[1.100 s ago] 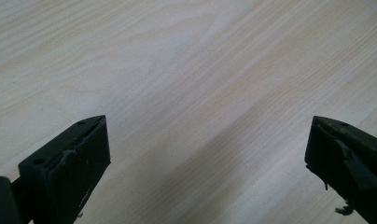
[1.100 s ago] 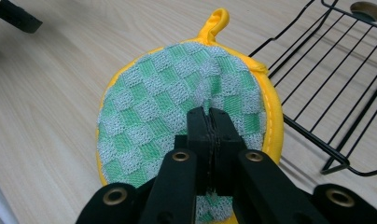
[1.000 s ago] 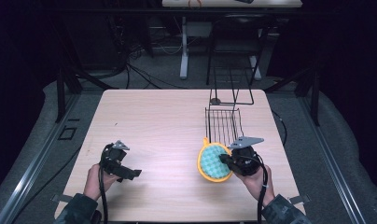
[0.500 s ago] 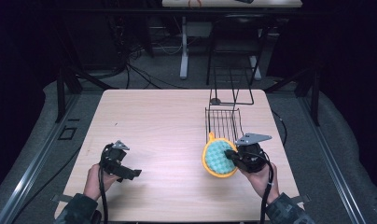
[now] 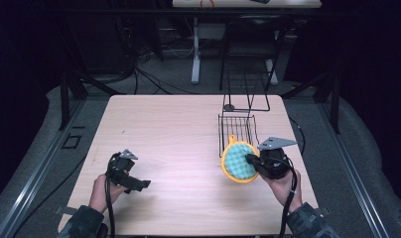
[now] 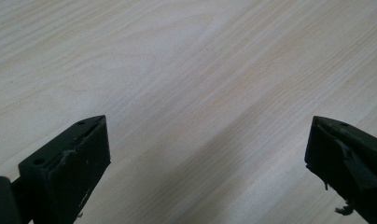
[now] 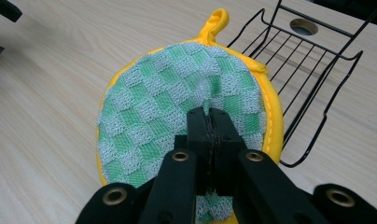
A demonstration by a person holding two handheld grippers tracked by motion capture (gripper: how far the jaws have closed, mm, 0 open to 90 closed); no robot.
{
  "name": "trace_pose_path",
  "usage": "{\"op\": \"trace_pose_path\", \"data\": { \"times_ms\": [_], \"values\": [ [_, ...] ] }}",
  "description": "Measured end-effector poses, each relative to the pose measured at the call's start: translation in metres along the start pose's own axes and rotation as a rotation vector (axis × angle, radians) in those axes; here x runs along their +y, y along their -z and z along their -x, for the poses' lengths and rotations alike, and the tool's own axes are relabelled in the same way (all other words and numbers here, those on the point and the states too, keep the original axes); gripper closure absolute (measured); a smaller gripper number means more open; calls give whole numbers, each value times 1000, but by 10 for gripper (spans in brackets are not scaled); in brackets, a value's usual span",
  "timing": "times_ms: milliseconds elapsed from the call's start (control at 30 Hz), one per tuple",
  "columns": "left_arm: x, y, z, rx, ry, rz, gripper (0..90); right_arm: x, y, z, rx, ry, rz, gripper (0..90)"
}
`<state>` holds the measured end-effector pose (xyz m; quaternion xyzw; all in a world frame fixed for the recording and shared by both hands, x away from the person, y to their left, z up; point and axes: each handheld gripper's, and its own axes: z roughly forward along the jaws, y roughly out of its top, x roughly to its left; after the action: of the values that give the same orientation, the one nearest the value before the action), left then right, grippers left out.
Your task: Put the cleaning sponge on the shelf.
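Pot holder (image 5: pixel 239 162) clamped in right hand-held gripper (image 5: pixel 251 159), beside wire rack (image 5: pixel 236 128).

Its yellow hanging loop is pointed at the rack just beyond; the left hand-held gripper (image 5: pixel 141 184) is held open, well apart over the tabletop (image 5: pixel 173 129).

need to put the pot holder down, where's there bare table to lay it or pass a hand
The table is bare across its whole middle and far left, between the left hand-held gripper and the pot holder. It is crowded at the right, where the wire rack sits just behind the pot holder in the right hand-held gripper.
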<state>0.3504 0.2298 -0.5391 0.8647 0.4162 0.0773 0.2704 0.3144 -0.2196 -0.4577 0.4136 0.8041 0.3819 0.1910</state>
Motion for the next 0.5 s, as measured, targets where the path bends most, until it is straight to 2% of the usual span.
{"op": "trace_pose_path", "data": {
  "times_ms": [200, 500],
  "values": [
    [0, 0, 0, 1, -1, -1, 0, 2, 2, 5, -14, 6, 6, 890],
    [0, 0, 1, 0, 1, 6, 0, 5, 4, 10, -30, -11, 13, 889]
  ]
}}
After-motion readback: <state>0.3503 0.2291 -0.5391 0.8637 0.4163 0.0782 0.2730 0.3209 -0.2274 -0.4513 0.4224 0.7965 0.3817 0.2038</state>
